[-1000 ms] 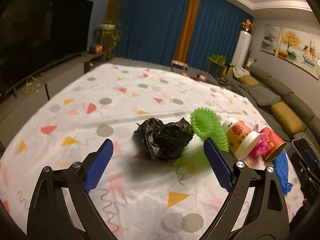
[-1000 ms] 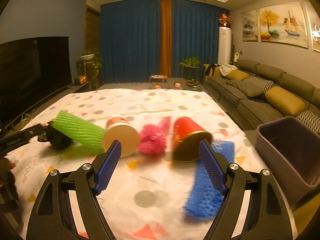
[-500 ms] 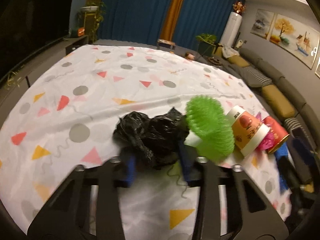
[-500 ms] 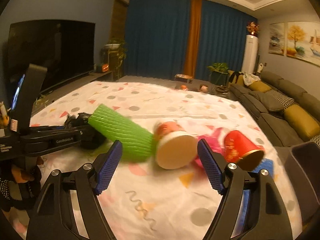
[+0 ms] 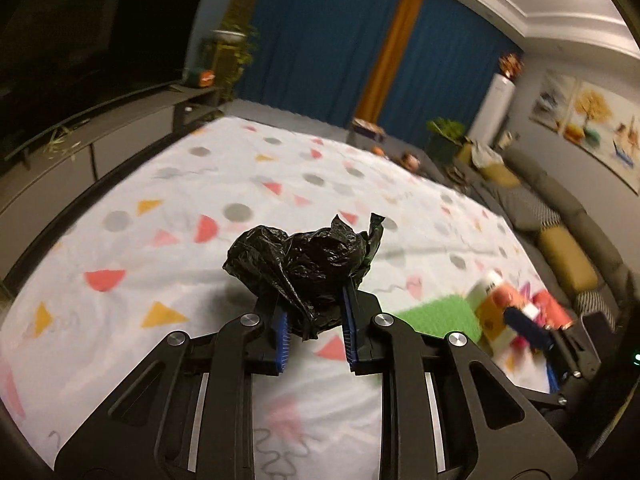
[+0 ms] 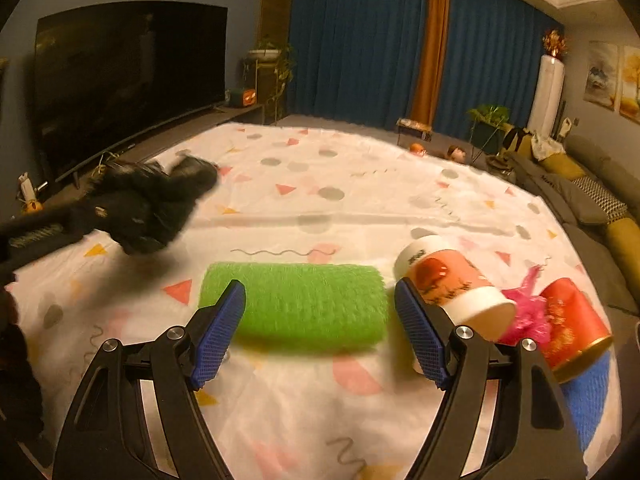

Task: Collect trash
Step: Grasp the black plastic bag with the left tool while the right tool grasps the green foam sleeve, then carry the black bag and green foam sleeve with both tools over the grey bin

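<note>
My left gripper [image 5: 314, 322] is shut on a crumpled black plastic bag [image 5: 304, 264] and holds it above the patterned tablecloth [image 5: 200, 184]; the bag also shows blurred in the right wrist view [image 6: 160, 204]. My right gripper [image 6: 320, 326] is open, its fingers on either side of a green foam net sleeve [image 6: 296, 304] lying on the cloth. To its right lie an orange paper cup [image 6: 452, 284], a pink scrap [image 6: 528, 308], a red cup [image 6: 572, 328] and a blue foam net [image 6: 588, 400].
A TV [image 6: 120, 80] on a low cabinet stands at the left. A grey sofa [image 5: 560, 232] with yellow cushions runs along the right. Blue curtains [image 6: 360, 40] hang at the back. The right gripper [image 5: 532, 328] shows blurred in the left wrist view.
My left gripper closed on the black bag and lifted it off the cloth. My right gripper moved left from the cups to straddle the green sleeve.
</note>
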